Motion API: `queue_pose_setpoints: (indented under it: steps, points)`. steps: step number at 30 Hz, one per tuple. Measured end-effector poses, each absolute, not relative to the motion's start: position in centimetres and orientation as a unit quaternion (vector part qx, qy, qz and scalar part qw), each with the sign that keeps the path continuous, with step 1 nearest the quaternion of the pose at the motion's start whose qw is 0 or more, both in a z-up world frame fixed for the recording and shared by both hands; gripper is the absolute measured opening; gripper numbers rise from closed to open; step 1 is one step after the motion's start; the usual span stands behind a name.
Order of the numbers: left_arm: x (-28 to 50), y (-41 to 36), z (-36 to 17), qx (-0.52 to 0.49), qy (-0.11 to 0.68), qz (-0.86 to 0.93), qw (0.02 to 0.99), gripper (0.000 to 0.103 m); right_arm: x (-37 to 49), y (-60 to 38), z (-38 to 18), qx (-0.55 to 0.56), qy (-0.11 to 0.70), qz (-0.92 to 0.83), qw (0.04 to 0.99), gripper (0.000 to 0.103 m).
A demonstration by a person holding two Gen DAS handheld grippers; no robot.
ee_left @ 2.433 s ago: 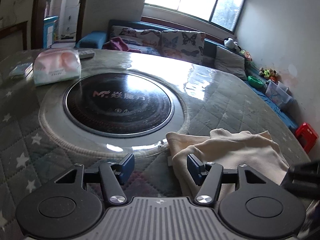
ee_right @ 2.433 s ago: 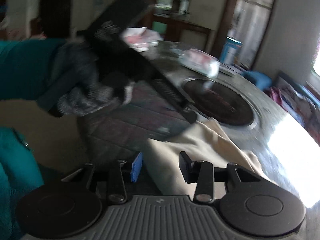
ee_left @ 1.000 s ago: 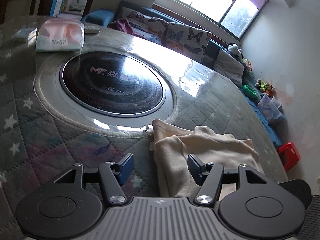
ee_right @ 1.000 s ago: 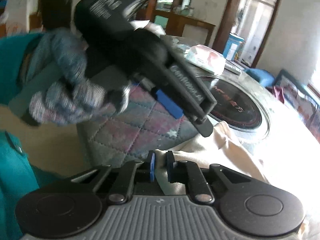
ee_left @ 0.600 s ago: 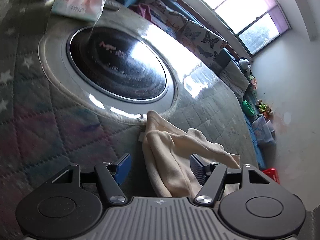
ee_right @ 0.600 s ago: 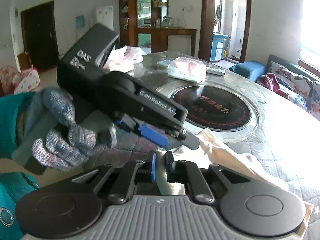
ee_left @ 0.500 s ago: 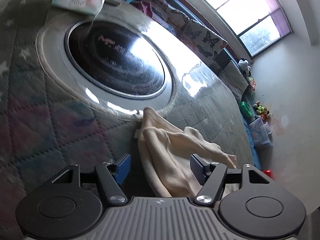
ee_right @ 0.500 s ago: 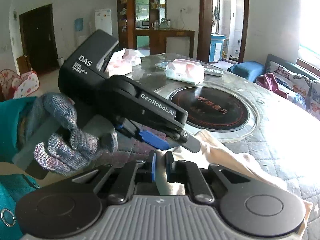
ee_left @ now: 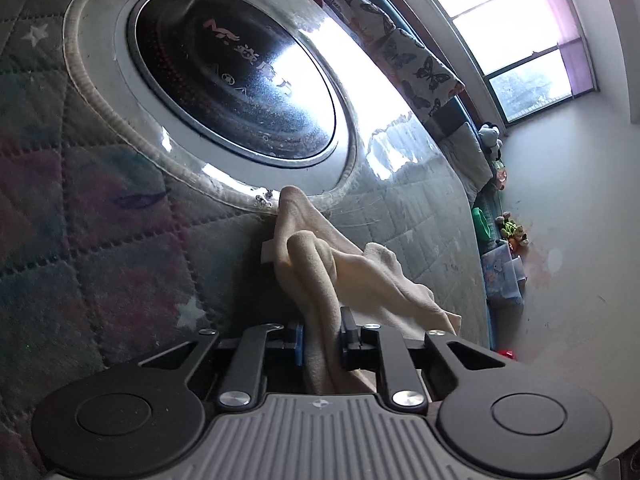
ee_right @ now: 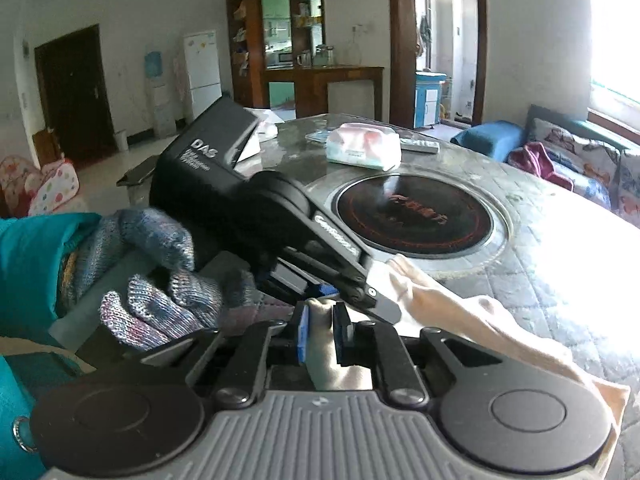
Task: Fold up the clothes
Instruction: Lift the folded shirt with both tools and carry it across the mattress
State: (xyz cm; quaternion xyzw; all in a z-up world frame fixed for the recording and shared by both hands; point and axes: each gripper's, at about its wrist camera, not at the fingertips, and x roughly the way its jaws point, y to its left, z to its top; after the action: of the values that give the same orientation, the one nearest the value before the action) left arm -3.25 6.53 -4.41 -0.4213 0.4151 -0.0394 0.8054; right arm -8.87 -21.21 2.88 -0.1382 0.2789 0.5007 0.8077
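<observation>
**Both grippers pinch the cream garment at the table's near edge**

The left gripper (ee_left: 322, 338) has its jaws pressed together on a bunched fold of the cream garment (ee_left: 340, 276), low and centre in the left wrist view. In the right wrist view the right gripper (ee_right: 320, 338) is likewise clamped on a wad of the same cloth, bottom centre, with the left gripper's black body and the gloved left hand (ee_right: 160, 280) crowding in from the left of that frame.

To carry this step well, I judge both pinches should hold the same edge of the fabric and lift together, level, so the cloth hangs flat rather than twisting. The two grips sit very close to one another; drawing them apart along the edge before lifting should take out the bunching. A slow lift would keep the loose part from dragging across the round cooktop (ee_left: 232, 68) set in the quilted table cover (ee_left: 80, 220).

The garment's long axis, in the left wrist view, runs from the jaws at bottom centre up toward a peak that touches the cooktop's pale rim (ee_left: 292, 196) mid-frame, with a flap spilling to the lower right. In the right wrist view it trails from the jaws toward the lower right corner. Which end is collar or hem I cannot tell; the cloth is too crumpled.
</observation>
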Motion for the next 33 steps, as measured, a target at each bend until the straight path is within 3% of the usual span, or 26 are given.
queue_pose_setpoints:
  steps: [3, 13, 21, 25, 31, 33]
  points:
    - [-3.1, 6.3, -4.2, -0.409, 0.414, -0.040, 0.812, 0.017, -8.3, -22.8, 3.1, -0.123, 0.277, 0.482, 0.822, 0.020]
    - [-2.9, 6.0, -4.0, -0.384, 0.410, -0.039, 0.827, 0.017, -3.7, -31.9, 1.5, -0.061, 0.305, 0.302, 0.901, 0.023]
    - [-2.8, 5.7, -3.6, -0.368, 0.412, -0.036, 0.833, 0.017, -0.8, -36.9, -1.7, -0.004, 0.338, 0.232, 0.912, 0.024]
    - [-2.6, 5.6, -3.5, -0.359, 0.412, -0.034, 0.836, 0.017, -0.6, -37.8, -2.7, 0.019, 0.345, 0.221, 0.912, 0.033]
    - [-2.3, 5.3, -3.3, -0.349, 0.413, -0.031, 0.841, 0.017, -0.9, -38.6, -3.2, 0.055, 0.348, 0.231, 0.907, 0.030]
    - [-2.3, 5.1, -3.2, -0.345, 0.412, -0.030, 0.843, 0.017, -1.0, -38.7, -3.2, 0.063, 0.346, 0.232, 0.907, 0.020]
